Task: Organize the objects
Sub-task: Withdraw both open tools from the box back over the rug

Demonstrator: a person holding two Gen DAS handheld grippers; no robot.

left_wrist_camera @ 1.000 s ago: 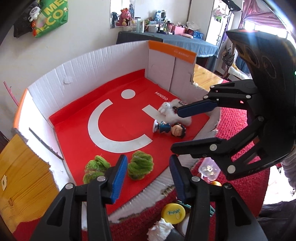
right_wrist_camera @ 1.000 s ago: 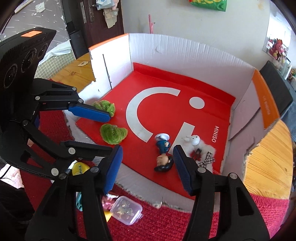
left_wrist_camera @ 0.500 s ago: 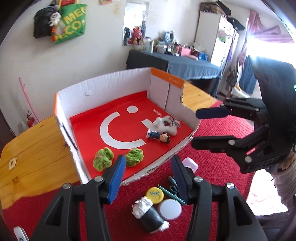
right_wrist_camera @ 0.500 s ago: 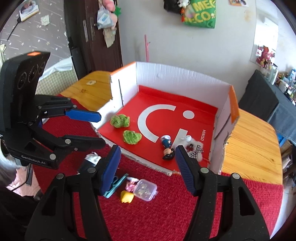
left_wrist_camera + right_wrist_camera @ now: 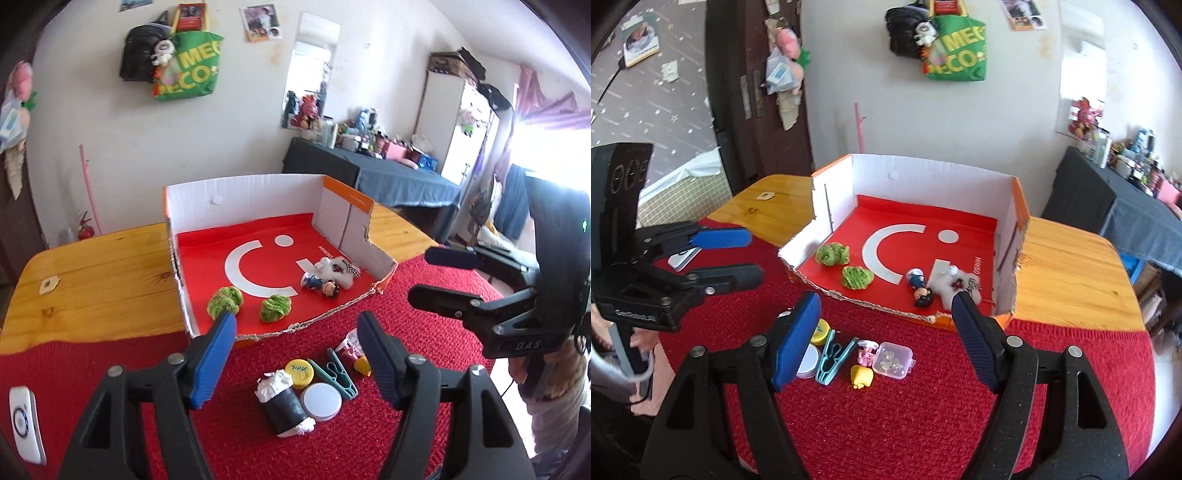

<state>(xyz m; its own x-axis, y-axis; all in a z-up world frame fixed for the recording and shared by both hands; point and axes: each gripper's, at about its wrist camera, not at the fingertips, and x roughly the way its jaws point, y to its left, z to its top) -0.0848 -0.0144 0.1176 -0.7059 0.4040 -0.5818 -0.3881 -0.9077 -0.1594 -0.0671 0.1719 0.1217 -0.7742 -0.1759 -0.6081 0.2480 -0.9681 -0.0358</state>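
Four toys lie in my white cardboard box with red floor (image 5: 240, 201) near its torn front edge, a cluster waits on the red knitted cloth (image 5: 923, 424); left gripper (image 5: 295, 354) and right gripper (image 5: 886, 336) jaws opening, empty.

Each fisheye camera looks forward and downward along its own gripper's fingers, from above the red cloth (image 5: 258, 424) on the counter. The left view faces the cardboard box (image 5: 240, 199) from its left front, the right view from its right front. Both share the box and the small clutter before it.
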